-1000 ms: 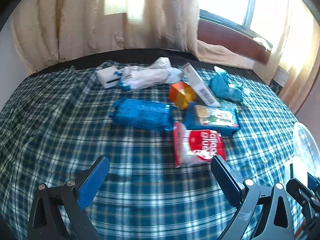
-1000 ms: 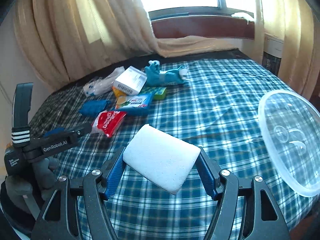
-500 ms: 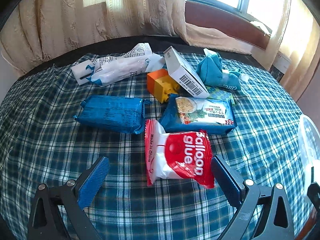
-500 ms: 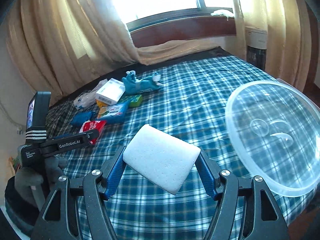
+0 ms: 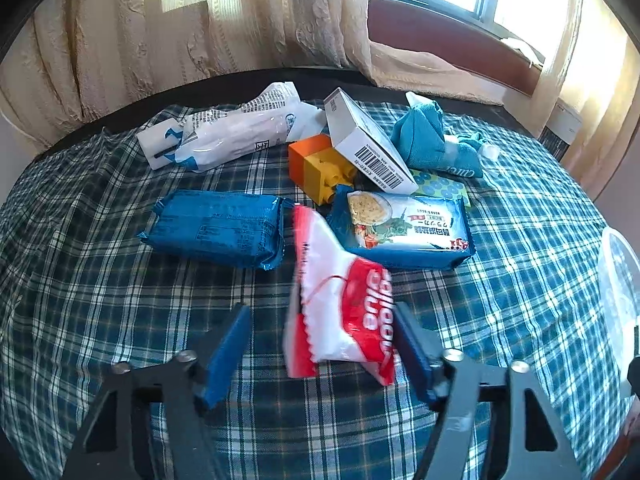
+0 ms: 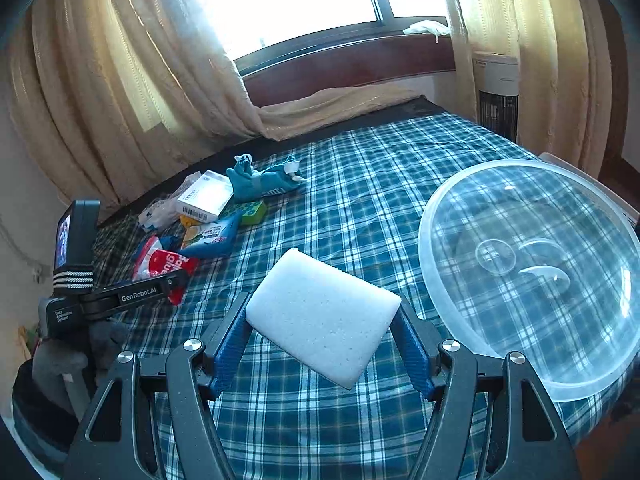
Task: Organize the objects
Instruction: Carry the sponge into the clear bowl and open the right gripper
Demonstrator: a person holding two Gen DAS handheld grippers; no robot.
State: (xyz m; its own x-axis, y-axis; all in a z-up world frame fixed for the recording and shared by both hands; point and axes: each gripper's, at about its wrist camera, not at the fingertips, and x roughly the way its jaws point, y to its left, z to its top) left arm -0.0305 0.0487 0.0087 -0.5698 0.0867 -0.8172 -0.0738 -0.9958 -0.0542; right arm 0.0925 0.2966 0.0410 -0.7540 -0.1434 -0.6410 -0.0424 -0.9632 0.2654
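My left gripper [image 5: 320, 350] is partly closed around a red and white "Balloon glue" packet [image 5: 340, 304]; the right finger touches it, the left finger [image 5: 226, 352] stands apart, and the packet's front edge is tilted up. The packet and left gripper also show in the right wrist view [image 6: 164, 264]. My right gripper [image 6: 322, 344] is shut on a white sponge [image 6: 320, 316], held above the plaid cloth, left of a clear plastic bowl [image 6: 532, 276].
Behind the packet lie a blue wrapped pack [image 5: 216, 228], a noodle packet [image 5: 404, 232], an orange and yellow block [image 5: 320, 168], a white box [image 5: 368, 144], a white plastic bag [image 5: 224, 132] and a teal cloth toy [image 5: 432, 144]. Curtains hang at the far edge.
My left gripper has moved forward onto the glue packet and its fingers have narrowed around it, tipping it up. My right gripper has carried the sponge closer to the clear bowl.
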